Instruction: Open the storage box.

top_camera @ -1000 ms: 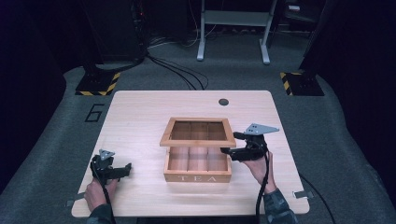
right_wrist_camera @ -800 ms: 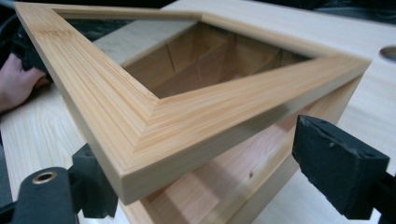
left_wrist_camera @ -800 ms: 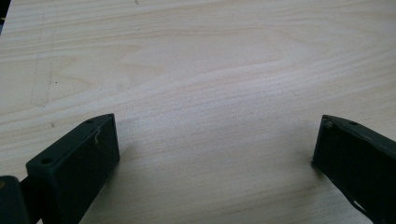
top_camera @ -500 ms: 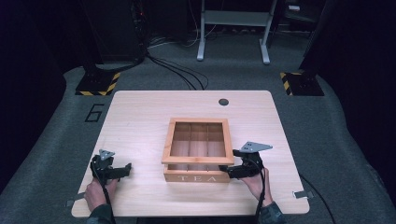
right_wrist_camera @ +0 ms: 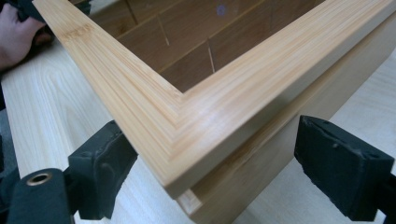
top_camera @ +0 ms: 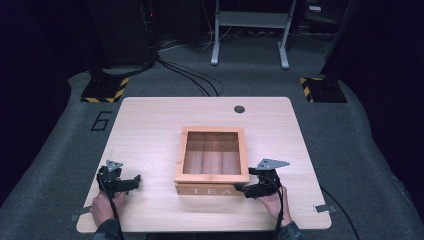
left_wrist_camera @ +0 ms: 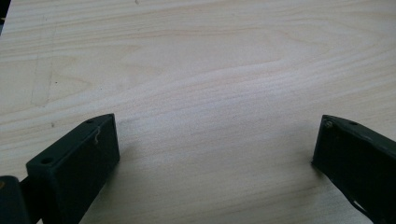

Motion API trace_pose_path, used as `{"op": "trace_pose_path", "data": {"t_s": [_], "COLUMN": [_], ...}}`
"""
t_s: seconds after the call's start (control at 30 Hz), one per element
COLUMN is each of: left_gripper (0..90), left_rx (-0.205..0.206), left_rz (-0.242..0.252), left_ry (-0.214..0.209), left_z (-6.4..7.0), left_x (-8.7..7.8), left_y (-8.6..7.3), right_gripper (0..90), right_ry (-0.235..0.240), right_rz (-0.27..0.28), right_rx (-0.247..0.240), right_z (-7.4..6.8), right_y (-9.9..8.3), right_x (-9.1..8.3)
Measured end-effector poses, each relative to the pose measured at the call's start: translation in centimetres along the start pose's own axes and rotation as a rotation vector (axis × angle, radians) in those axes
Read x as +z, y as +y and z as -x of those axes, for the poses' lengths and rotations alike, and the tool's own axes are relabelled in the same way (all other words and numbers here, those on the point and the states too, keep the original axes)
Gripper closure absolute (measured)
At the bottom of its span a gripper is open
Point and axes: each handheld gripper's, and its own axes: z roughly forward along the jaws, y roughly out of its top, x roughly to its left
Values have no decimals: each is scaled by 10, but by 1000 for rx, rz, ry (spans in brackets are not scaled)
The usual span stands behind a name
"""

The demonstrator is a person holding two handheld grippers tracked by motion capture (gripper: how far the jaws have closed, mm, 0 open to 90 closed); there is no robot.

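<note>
A wooden tea box [top_camera: 207,190] marked "TEA" stands in the middle of the table. Its framed window lid [top_camera: 212,178] lies almost flat on it. In the right gripper view the lid's corner [right_wrist_camera: 154,107] sits a small gap above the box body [right_wrist_camera: 261,154]. My right gripper [top_camera: 240,188] is at the box's front right corner. It is open [right_wrist_camera: 210,158], with that corner between its jaws. My left gripper [top_camera: 136,179] rests low near the table's front left. It is open [left_wrist_camera: 215,144] over bare wood, with nothing between its jaws.
The light wooden table [top_camera: 150,125] has a dark round hole [top_camera: 239,108] near its far edge. On the grey floor behind stand a metal frame [top_camera: 250,20], cables and two hazard-striped bases [top_camera: 102,92]. The person's other hand [right_wrist_camera: 14,32] appears beyond the box.
The lid has come down from a raised tilt to nearly flat. My right gripper moved down and toward the table's near edge with it. The left gripper stayed put.
</note>
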Motion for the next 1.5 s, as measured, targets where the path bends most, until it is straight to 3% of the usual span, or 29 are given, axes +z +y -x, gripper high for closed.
{"op": "trace_pose_path", "data": {"t_s": [0.57,0.83,1.2,1.5], "left_gripper": [2,2,1,2], "left_rx": [0,0,0,0], "left_rz": [0,-2,-1,-2], "left_ry": [1,0,0,0], "left_z": [0,0,0,0], "left_x": [0,0,0,0], "left_y": [0,0,0,0], "right_gripper": [136,135,137,138], "right_ry": [23,1,-105,-234], "right_rz": [-16,-7,23,12], "right_rx": [-1,-22,0,53], "right_z": [-1,1,16,46], "right_y": [-12,-14,-26,-52], "right_x": [1,-14,-52,-81]}}
